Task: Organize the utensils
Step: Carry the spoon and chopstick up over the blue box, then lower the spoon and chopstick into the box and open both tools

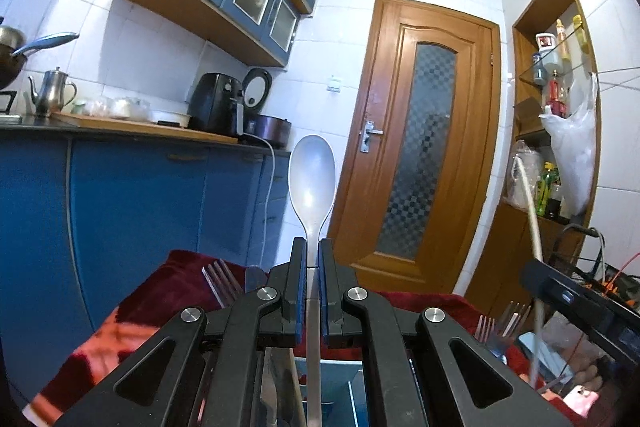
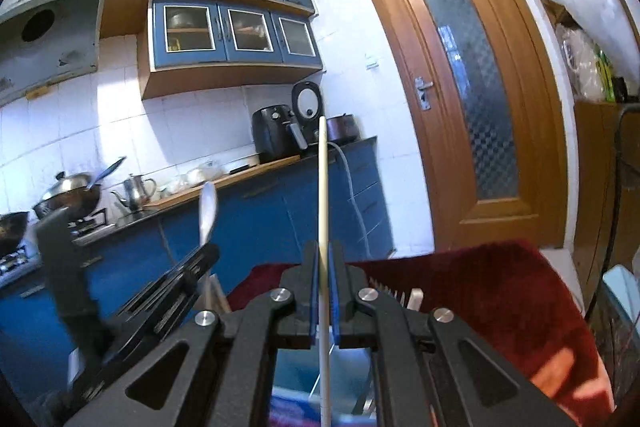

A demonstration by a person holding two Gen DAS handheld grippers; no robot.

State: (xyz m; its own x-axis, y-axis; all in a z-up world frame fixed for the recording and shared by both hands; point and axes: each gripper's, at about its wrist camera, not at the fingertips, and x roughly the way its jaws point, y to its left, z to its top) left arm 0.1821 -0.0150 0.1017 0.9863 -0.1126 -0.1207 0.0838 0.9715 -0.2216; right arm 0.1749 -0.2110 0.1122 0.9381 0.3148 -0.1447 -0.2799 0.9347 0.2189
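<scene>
Holding one thing each, both grippers are up above the red cloth (image 2: 500,291). The left gripper (image 1: 313,255) is clamped on a spoon (image 1: 312,179), gripped low on its thin neck so the bowl sticks up and out. The right gripper (image 2: 324,259) is squeezed tight on a pale chopstick (image 2: 323,179), which points up too. Forks (image 1: 222,281) lie on the cloth below, likely waiting to be sorted next.
</scene>
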